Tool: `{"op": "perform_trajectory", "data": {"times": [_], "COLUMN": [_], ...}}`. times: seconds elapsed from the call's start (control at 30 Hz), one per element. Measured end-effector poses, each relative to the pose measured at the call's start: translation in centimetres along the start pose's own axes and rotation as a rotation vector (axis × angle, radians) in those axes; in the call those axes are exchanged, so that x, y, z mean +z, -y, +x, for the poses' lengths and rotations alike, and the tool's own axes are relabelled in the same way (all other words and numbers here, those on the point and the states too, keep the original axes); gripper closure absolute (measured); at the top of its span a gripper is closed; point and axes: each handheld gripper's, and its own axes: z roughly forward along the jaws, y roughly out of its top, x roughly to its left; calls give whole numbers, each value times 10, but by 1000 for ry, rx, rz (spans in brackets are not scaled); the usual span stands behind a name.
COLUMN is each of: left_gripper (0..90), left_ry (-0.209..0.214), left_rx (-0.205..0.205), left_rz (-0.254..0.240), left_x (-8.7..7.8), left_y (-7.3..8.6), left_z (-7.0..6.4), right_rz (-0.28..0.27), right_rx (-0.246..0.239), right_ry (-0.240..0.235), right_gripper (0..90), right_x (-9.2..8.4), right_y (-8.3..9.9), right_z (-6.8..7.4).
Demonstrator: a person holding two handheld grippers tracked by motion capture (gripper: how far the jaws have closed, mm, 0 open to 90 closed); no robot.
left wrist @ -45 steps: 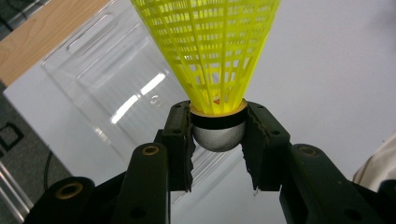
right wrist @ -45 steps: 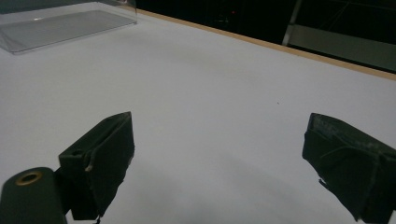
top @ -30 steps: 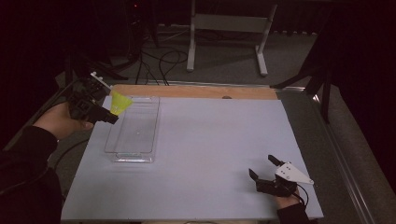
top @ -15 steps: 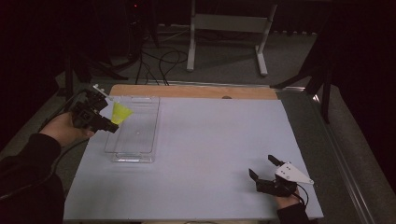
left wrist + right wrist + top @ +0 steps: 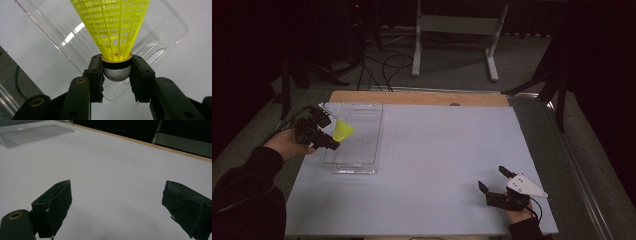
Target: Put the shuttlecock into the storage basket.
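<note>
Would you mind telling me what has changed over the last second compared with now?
The left gripper, shut on the yellow shuttlecock, has carried it from the clear tray's far left corner toward the person, along the tray's left side. The right gripper stayed open and at rest near the table's front right.

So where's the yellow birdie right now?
In the high view, the yellow shuttlecock is at the table's left, held by its rounded base in the left gripper above the clear tray.
</note>
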Motion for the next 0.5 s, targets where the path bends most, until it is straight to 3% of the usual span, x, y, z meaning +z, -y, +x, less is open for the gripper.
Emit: {"op": "perform_trajectory", "data": {"times": [0.2,0.33,0.5], "left_gripper": [648,647,647], "left_ry": [-4,-15,-16], "left_rx": [6,-7,31], "left_rz": [46,111,150], "left_x": [10,16,20], "left_y": [1,2,2], "left_z": [0,0,-5], "right_rz": [2,2,3], "right_rx": [-1,0,-2], "right_ry": [-1,0,-1], "right_gripper": [93,93,93], "right_x": [0,0,0], "right_y": [0,0,0], "right_z": [0,0,0]}}
